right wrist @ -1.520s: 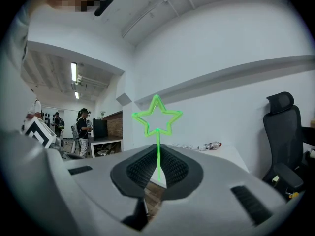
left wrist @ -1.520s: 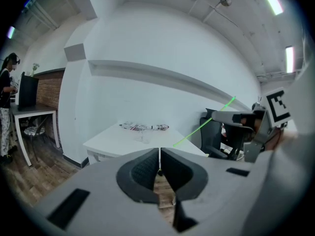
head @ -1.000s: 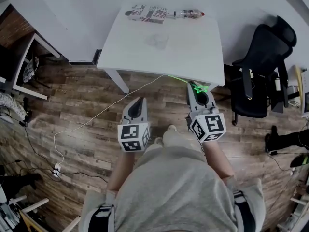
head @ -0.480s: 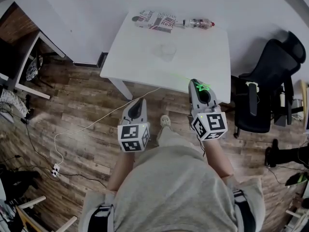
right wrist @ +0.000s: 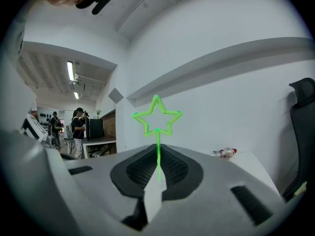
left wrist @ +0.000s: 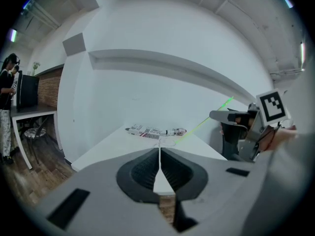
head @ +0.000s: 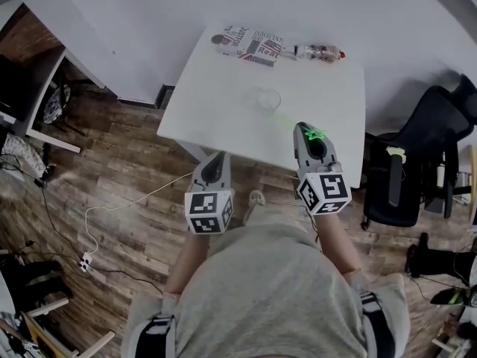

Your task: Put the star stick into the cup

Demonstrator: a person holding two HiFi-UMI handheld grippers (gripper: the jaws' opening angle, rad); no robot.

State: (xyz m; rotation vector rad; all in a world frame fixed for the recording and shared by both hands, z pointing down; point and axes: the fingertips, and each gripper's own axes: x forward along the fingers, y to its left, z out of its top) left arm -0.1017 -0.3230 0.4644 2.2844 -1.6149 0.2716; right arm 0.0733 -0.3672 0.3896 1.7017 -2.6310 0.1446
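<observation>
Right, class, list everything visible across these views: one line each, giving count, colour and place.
table: one, white, against the wall
cup: one, clear, mid-table
magazine: one, printed, table's far edge
bottle: one, clear, red cap, lying beside the magazine
office chair: one, black, right of the table
cable: one, white, on the wooden floor
star stick: one, green, between the right gripper's jaws
left gripper: one, grey, shut, empty
right gripper: one, grey, shut on the star stick

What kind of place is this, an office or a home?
Most likely an office or lab workroom: a white table, a black office chair beside it, and a cable trailing across the wood floor.
</observation>
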